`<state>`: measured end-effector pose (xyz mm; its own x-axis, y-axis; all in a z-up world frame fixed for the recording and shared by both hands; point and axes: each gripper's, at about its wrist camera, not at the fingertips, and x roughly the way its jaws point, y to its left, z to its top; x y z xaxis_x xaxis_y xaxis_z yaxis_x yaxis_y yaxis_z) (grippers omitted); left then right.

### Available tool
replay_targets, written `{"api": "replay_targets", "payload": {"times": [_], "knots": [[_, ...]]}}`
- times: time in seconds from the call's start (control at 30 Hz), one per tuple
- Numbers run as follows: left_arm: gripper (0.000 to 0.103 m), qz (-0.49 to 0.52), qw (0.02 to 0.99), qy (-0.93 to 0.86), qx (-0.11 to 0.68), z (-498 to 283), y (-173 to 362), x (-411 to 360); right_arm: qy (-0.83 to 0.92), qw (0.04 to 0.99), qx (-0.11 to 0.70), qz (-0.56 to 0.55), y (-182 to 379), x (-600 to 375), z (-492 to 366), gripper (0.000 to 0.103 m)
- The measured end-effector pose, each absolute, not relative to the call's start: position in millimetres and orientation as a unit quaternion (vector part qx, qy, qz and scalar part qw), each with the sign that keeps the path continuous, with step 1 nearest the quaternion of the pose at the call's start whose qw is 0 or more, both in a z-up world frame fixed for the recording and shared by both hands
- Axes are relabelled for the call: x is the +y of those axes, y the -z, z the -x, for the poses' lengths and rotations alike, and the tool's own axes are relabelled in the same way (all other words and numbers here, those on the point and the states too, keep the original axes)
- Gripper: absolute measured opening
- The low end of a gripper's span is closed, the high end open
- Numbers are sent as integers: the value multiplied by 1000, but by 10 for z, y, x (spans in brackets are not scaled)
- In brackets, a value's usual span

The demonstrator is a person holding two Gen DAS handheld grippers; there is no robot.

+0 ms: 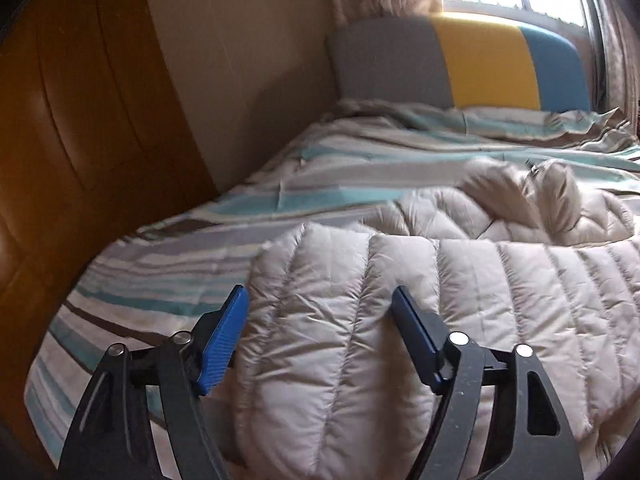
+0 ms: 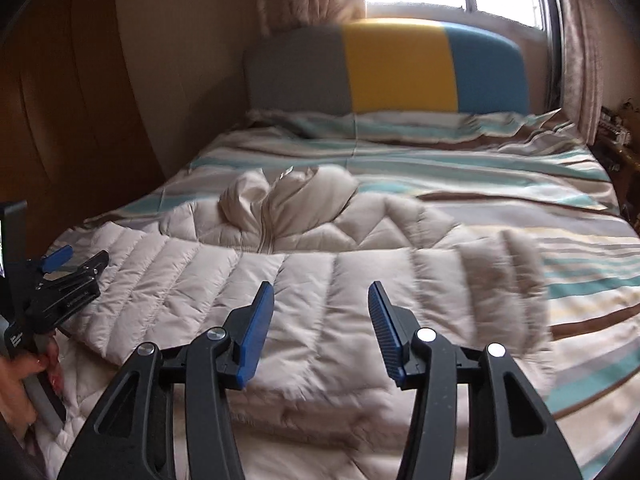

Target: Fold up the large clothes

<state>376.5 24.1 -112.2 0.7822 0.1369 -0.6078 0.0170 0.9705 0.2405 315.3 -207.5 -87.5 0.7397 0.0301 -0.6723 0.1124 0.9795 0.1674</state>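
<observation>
**A:** What worries you, starting from the left wrist camera?

**B:** I see my left gripper (image 1: 320, 300) with its jaws spread wide and holding nothing. The puffy beige quilted down jacket (image 1: 400, 300) lies on the bed's striped teal, grey and brown duvet (image 1: 200, 208), and its folded end bulges up between the two blue pads (image 1: 224, 340). My worry is slip: the shell looks slick and thick, so if I clamp on the bulge alone I judge the layers could slide apart and the fold spring open.

**A:** And the right wrist camera?

**B:** My right gripper (image 2: 322, 304) is likewise released, gripping nothing, and hangs over the jacket's folded-over lower half (image 2: 320, 280). The cloth lies ahead of and beneath the jaws; I cannot tell whether it touches them. The collar and zip (image 2: 280, 196) sit bunched farther up the bed, toward the grey, yellow and blue headboard (image 2: 384, 64). The left gripper (image 2: 76, 264) shows at the jacket's left edge. If the two sides are pulled unevenly, I expect a skewed fold.
</observation>
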Motion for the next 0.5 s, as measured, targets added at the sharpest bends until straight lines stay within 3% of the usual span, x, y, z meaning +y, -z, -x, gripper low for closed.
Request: {"api": "replay_targets", "payload": {"times": [0.23,0.5], "knots": [[73,-88,926,-40,365,-3983,1388,356,47,917,386,-87,1292,-2167,-3357,48],[80,-64,913,-27,401,-4140,1651,433,59,916,390,-68,1519,-2142,-3393,48]]}}
